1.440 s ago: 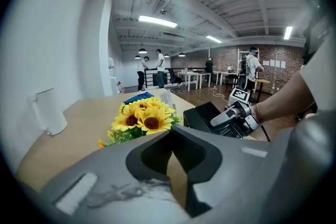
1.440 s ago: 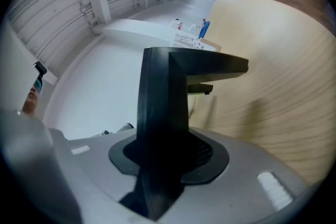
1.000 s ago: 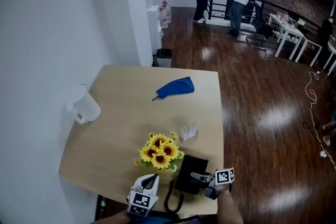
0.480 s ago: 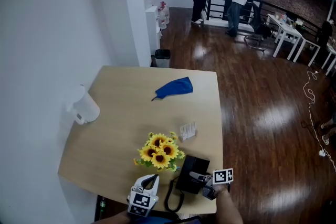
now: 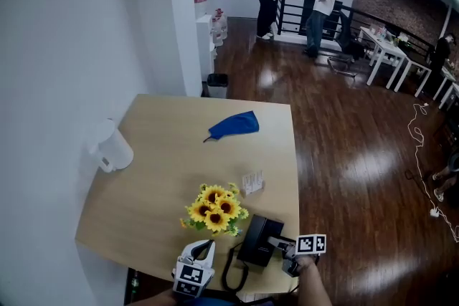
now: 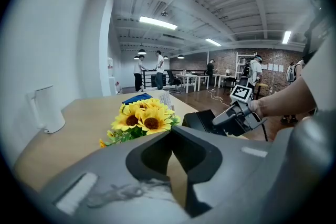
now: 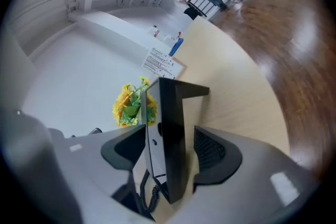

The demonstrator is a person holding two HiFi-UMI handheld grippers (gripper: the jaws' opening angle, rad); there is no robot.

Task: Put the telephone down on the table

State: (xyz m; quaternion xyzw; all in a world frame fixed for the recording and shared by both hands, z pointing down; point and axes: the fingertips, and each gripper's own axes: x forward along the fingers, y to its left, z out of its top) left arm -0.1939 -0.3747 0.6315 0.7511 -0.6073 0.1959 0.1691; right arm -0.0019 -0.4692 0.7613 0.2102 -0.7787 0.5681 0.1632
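Note:
The black telephone (image 5: 259, 240) rests on the wooden table (image 5: 158, 154) near its front right corner, its coiled cord (image 5: 231, 272) trailing toward the front edge. My right gripper (image 5: 276, 246) is at the telephone's right side. In the right gripper view the telephone (image 7: 168, 134) stands between the jaws, which have just been opening; a gap shows at the right pad. My right gripper (image 7: 169, 136) is open. My left gripper (image 5: 204, 249) waits at the front edge, beside the sunflowers (image 5: 215, 208). My left gripper (image 6: 170, 131) is shut on nothing.
A white jug (image 5: 111, 147) stands at the table's left edge by the wall. A blue cloth (image 5: 233, 125) lies at the far side and a small printed card (image 5: 251, 183) beyond the flowers. Dark wooden floor lies right of the table, and people stand far back.
The right gripper has drawn slightly to the right of the telephone, which stays on the table. The left gripper has kept still. The head view has shifted a little.

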